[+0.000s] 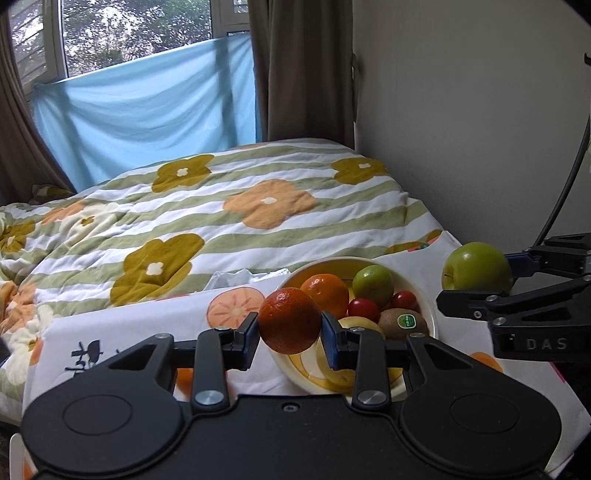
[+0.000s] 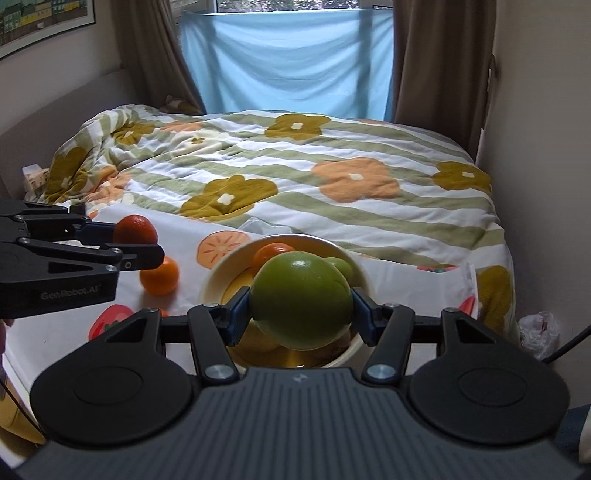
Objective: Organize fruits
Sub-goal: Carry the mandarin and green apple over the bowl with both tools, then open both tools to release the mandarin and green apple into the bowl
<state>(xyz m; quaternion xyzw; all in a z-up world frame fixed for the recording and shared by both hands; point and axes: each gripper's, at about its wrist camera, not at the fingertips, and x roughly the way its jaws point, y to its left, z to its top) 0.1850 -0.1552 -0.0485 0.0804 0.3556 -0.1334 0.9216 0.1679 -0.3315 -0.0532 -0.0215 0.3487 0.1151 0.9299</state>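
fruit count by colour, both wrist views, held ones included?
Orange: 3, one in the left gripper, one in the bowl, one on the cloth
Green: 2
Red: 2
Brown kiwi: 1
Yellow: 1
Total: 9

I am working in a home bedroom. A bed [image 2: 332, 177] under a flowered, green-striped quilt [image 1: 240, 206] is stretching ahead toward twelve o'clock, where brown curtains [image 2: 436, 62] are framing a window [image 1: 122, 33] half covered by a blue cloth [image 2: 288, 59]. A framed picture [image 2: 40, 22] is hanging at ten o'clock.
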